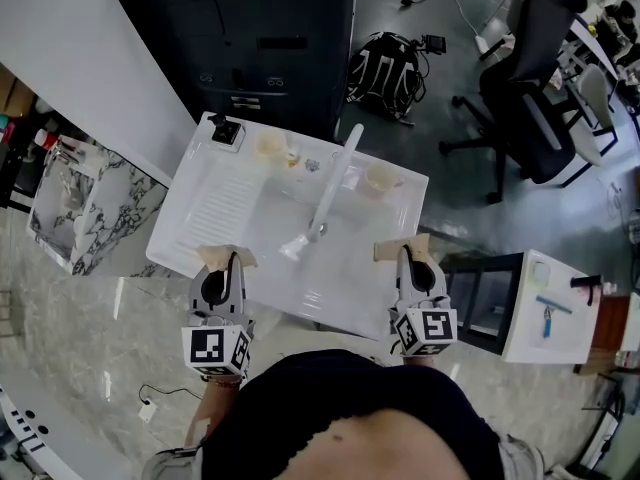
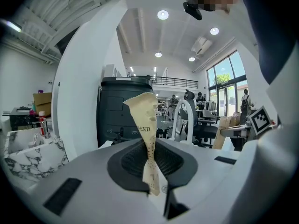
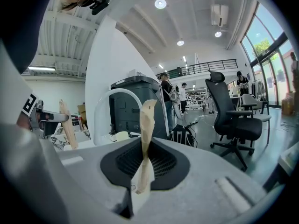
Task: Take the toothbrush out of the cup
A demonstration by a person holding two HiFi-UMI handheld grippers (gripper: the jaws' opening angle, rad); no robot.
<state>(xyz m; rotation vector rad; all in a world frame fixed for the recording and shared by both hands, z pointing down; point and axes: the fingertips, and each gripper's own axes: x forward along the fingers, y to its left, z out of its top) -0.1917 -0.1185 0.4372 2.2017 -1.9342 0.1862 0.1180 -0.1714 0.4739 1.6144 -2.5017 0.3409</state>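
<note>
Legible text: the word "END", printed in black capitals on the tan tape (image 2: 145, 120) that covers the jaw tips of my left hand-held gripper (image 2: 141, 99). Small dark marks below it cannot be read. The left marker cube (image 1: 218, 349) and right marker cube (image 1: 428, 330) each carry coded black-and-white squares.

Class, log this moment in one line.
left gripper: jaws shut, empty | right gripper: jaws shut, empty | left cup, right cup: on sink, untouched

Your head camera looks steeply down onto the sink (image 1: 225, 208) from above. Cameras on your left gripper (image 1: 230, 258) and right gripper (image 1: 402, 252) sit close behind the jaws, facing nearly level; all three share the faucet (image 1: 335, 183)
</note>
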